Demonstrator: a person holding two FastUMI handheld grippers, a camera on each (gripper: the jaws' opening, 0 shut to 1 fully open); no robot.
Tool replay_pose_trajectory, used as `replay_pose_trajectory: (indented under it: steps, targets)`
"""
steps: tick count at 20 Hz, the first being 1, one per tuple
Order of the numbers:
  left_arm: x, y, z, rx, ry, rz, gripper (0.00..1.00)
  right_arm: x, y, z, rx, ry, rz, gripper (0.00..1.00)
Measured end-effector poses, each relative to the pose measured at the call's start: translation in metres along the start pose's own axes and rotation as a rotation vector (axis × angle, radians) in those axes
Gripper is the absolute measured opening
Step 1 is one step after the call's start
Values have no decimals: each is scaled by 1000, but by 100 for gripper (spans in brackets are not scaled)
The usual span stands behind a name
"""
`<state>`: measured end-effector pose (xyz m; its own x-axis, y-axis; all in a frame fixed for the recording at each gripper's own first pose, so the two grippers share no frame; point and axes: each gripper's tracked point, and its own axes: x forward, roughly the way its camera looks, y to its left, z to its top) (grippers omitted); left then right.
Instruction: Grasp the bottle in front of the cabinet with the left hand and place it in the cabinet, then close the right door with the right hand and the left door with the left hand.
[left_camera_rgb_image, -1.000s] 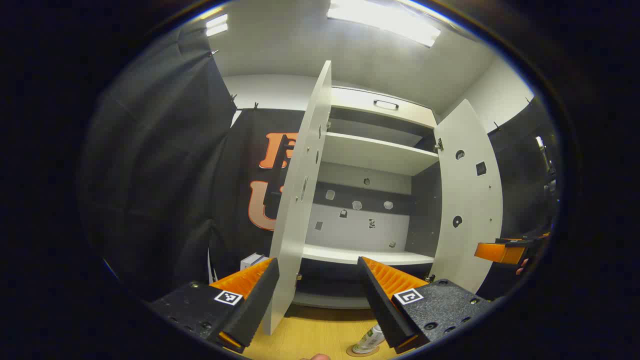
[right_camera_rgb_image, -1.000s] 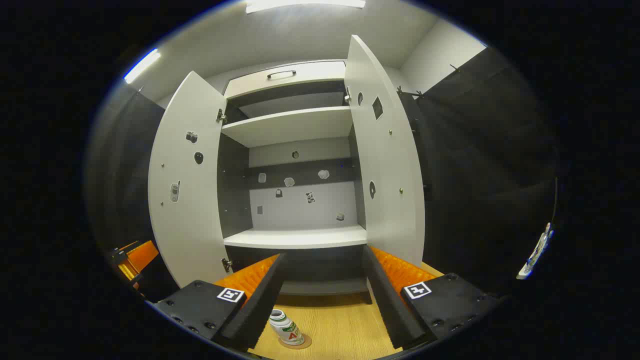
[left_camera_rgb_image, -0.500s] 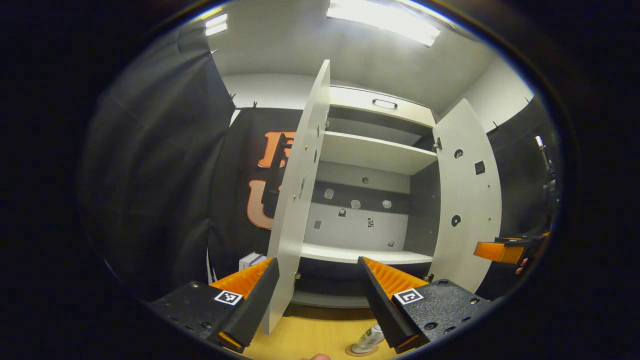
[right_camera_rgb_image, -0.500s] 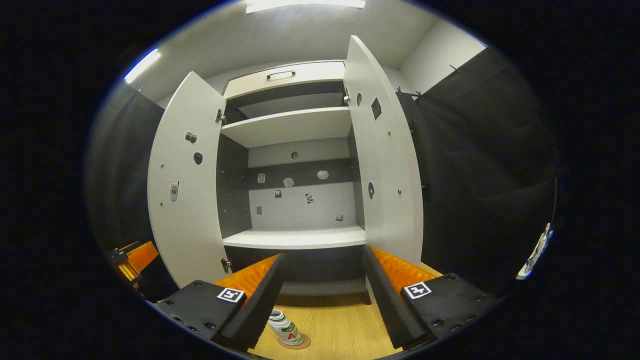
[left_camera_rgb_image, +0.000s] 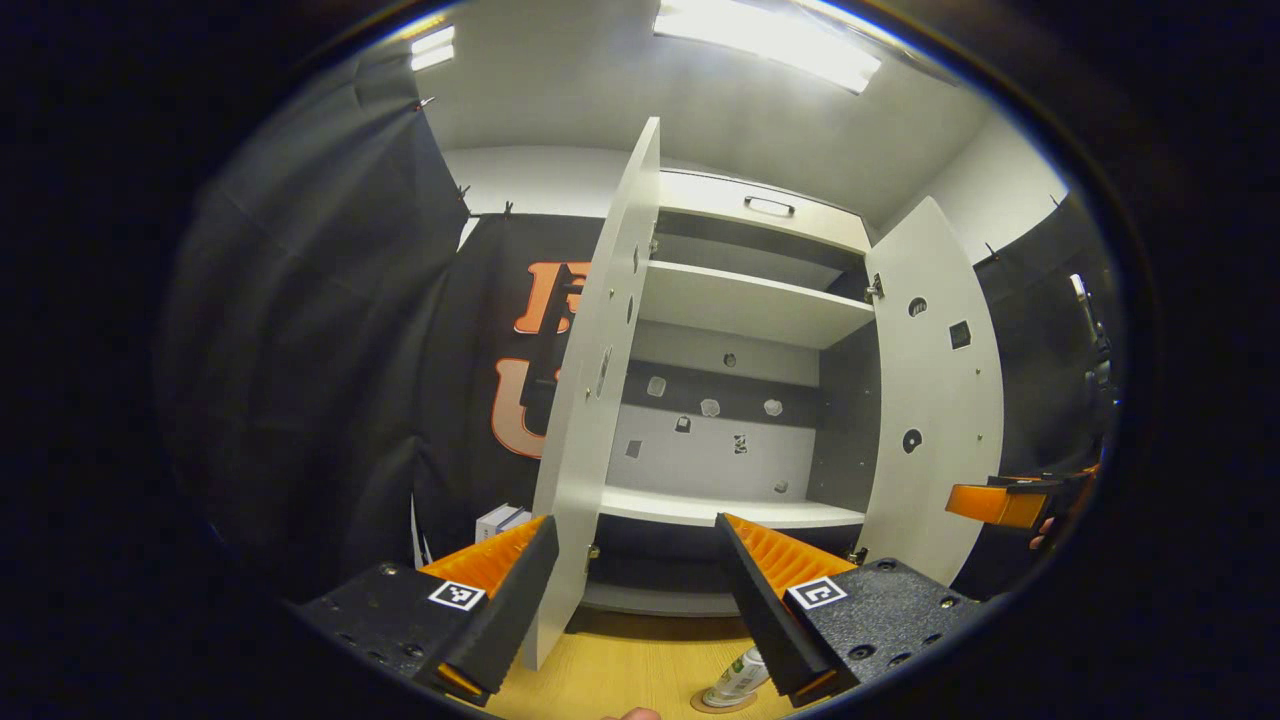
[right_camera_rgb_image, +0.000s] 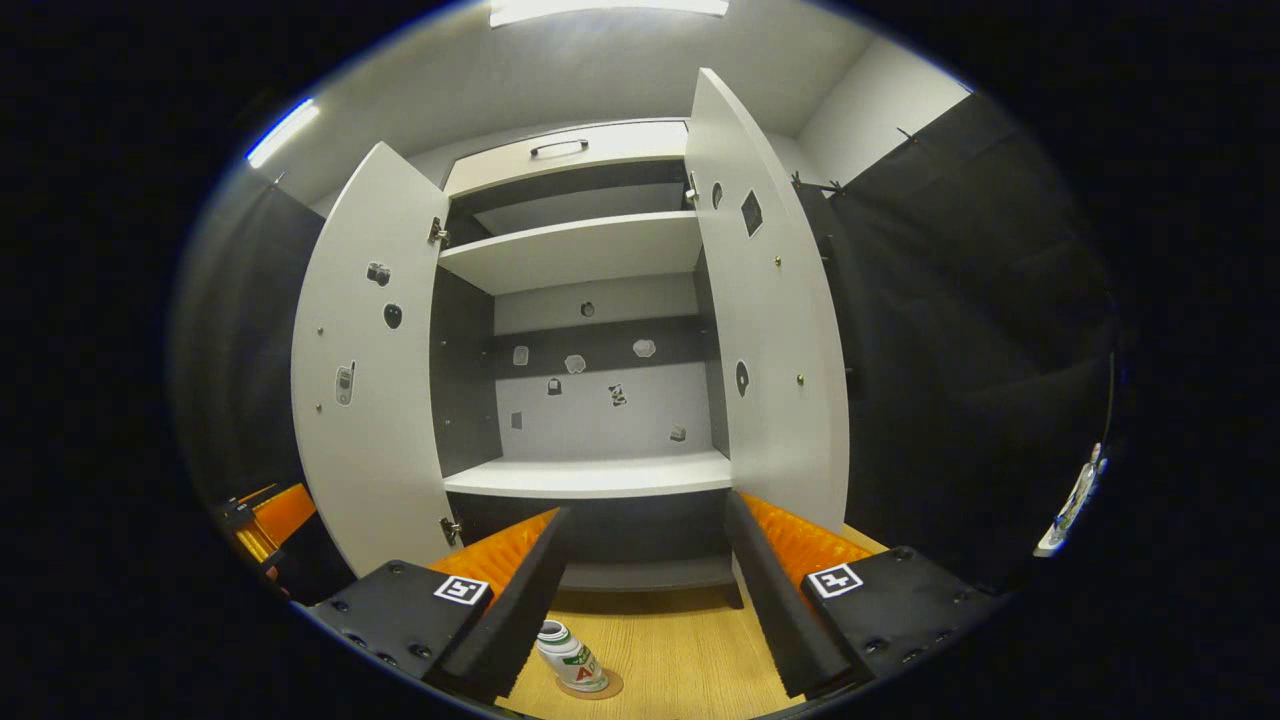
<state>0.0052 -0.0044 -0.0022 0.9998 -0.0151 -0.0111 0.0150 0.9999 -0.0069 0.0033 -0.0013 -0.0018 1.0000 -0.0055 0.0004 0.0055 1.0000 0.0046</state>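
Both cabinet (right_camera_rgb_image: 590, 330) doors stand open. Bottle (right_camera_rgb_image: 568, 657) upright on the table (right_camera_rgb_image: 680, 660) in front of the cabinet, untouched. Left gripper (left_camera_rgb_image: 630, 590) jaws spread, empty; right gripper (right_camera_rgb_image: 645, 590) likewise spread, empty, above the table.

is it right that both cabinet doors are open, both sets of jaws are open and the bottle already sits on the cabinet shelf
Not quite. The bottle is not on the shelf; it stands on the wooden floor in front of the cabinet, as the right gripper view shows. The rest holds: the left door and right door are open, and the jaws of both grippers are open.
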Motion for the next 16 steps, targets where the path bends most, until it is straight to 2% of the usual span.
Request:
replay_pose_trajectory:
  steps: [3,7,13,14,16]
  targets:
    - [8,-14,-5,-20,13,-46,95,0,-2,3,-10,-5,-1,99]
    - [27,-67,-34,-65,61,-202,95,0,-2,5,-27,1,1,99]
    - [39,-145,-134,-92,206,-388,95,-8,-13,5,-51,16,-29,99]
    - [39,-152,-150,-118,225,-404,95,-10,-16,5,-60,16,-37,99]
    - [43,-156,-184,-145,263,-390,95,-13,-23,4,-75,21,-55,100]
